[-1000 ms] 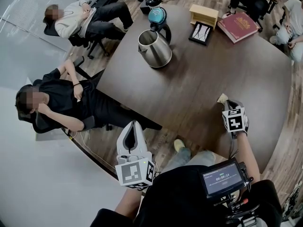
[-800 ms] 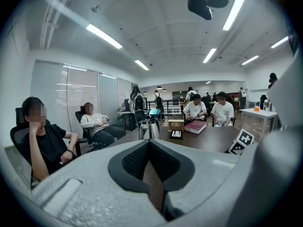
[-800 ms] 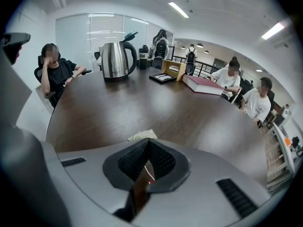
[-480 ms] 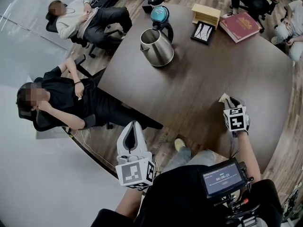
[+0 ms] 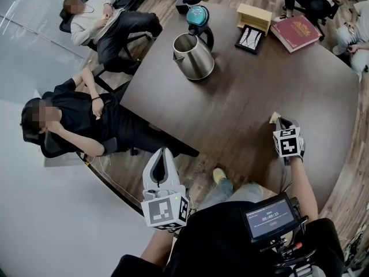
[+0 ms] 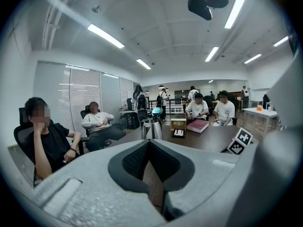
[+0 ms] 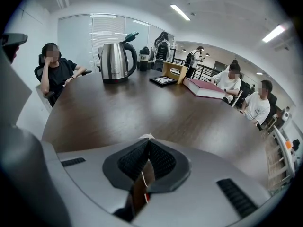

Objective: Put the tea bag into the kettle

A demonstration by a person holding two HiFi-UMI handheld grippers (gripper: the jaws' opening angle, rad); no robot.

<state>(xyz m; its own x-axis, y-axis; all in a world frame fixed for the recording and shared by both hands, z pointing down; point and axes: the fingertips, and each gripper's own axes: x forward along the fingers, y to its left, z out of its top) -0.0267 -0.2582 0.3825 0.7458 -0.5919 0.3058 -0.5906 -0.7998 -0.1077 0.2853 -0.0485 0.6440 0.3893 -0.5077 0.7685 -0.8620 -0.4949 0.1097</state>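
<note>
far left, off the tabletop (image 5: pixel 242 108): two seated people (image 5: pixel 75 123), not involved. left claw (image 5: pixel 162 154) hangs over the floor just short of the near tabletop edge; the left gripper view shows its jaws closed together with nothing between them, so it is idle. centre-left, far side of the tabletop: steel kettle (image 5: pixel 194 56), upright, its lid (image 5: pixel 195 16) apparently tipped back, so the mouth looks open from above, though neither gripper view looks into it. right of the kettle, along the far edge: a wooden box (image 5: pixel 254 16), a dark tray (image 5: pixel 251 38) just in front of it, then a red book (image 5: pixel 297 32); none of them sits on the line between kettle and tea bag. right side, near edge: right claw (image 5: pixel 278 120) is low over the tabletop, jaws clamped on the tea bag (image 7: pixel 147 137). a pale corner pokes out past the tips and a bit of red shows deeper in the gap; whether the bag touches the wood, cannot tell. tea bag is thus in the right claw, well apart from the kettle. judged step: pick-up done, carry not yet made. next move calls for lifting the bag clear, bringing it across the bare wood toward the far left until it is above the kettle mouth, lowering it and only then letting the jaws part. risks: the bag is light and may cling to a pad or land on the rim; the raised lid crowds the approach from the handle side.
</note>
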